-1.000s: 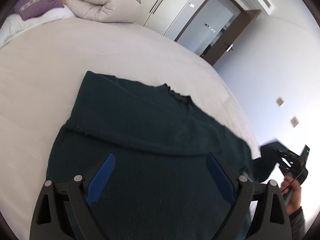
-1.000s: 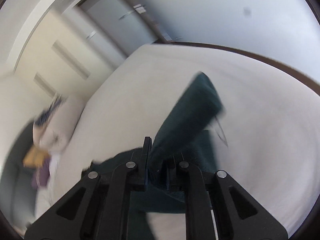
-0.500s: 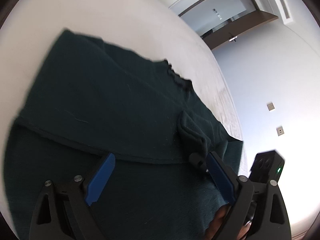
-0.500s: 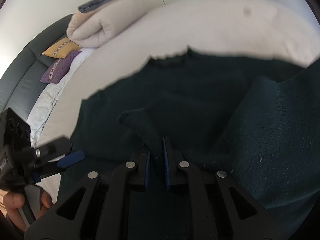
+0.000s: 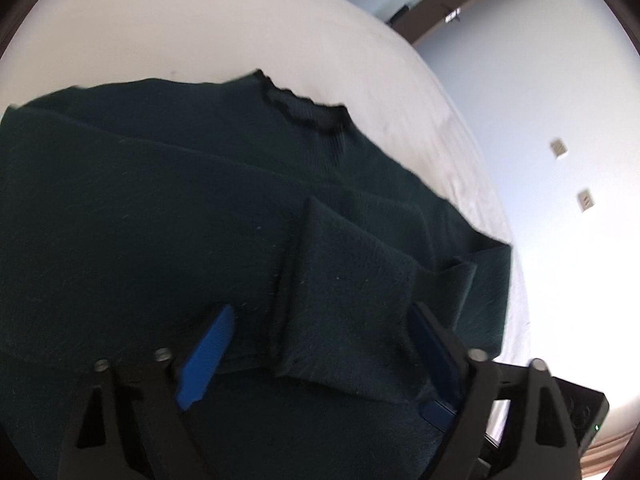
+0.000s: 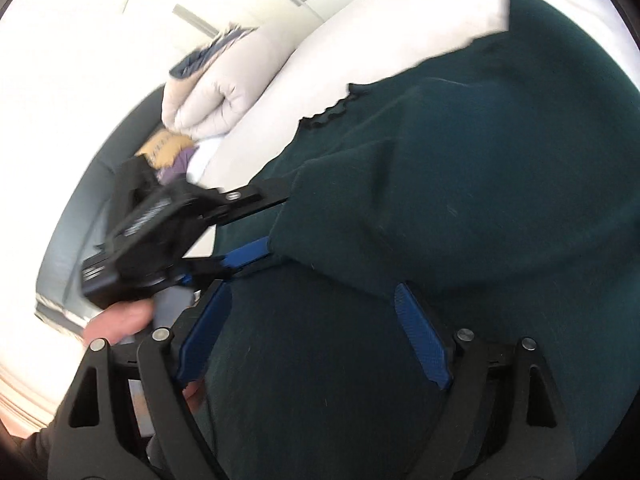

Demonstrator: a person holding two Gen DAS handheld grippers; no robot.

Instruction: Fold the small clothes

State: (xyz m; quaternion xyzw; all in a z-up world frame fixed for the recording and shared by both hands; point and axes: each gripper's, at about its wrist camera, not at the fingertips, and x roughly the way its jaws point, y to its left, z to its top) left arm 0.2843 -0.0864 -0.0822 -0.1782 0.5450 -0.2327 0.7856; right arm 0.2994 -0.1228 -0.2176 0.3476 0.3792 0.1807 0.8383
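Observation:
A dark green knit sweater (image 5: 160, 220) lies on the white bed (image 5: 240, 40), its frilled neckline (image 5: 304, 108) at the far side. One sleeve (image 5: 348, 292) lies folded across the body. My left gripper (image 5: 316, 348) is open and empty, its blue pads either side of the sleeve's cuff end. In the right wrist view the sweater (image 6: 500, 160) fills the frame. My right gripper (image 6: 316, 332) is open and empty just above the cloth. The left gripper (image 6: 256, 228) shows there at the sleeve's edge.
A rolled beige duvet (image 6: 224, 80) and yellow and purple cushions (image 6: 172, 152) lie at the bed's head by a grey headboard (image 6: 80, 208). A doorway (image 5: 432, 4) and a wall with sockets (image 5: 558, 148) lie beyond the bed.
My right gripper carried the sleeve across the sweater's body, then opened and let it go. The sleeve now lies folded over the body. My left gripper moved in close to the cuff.

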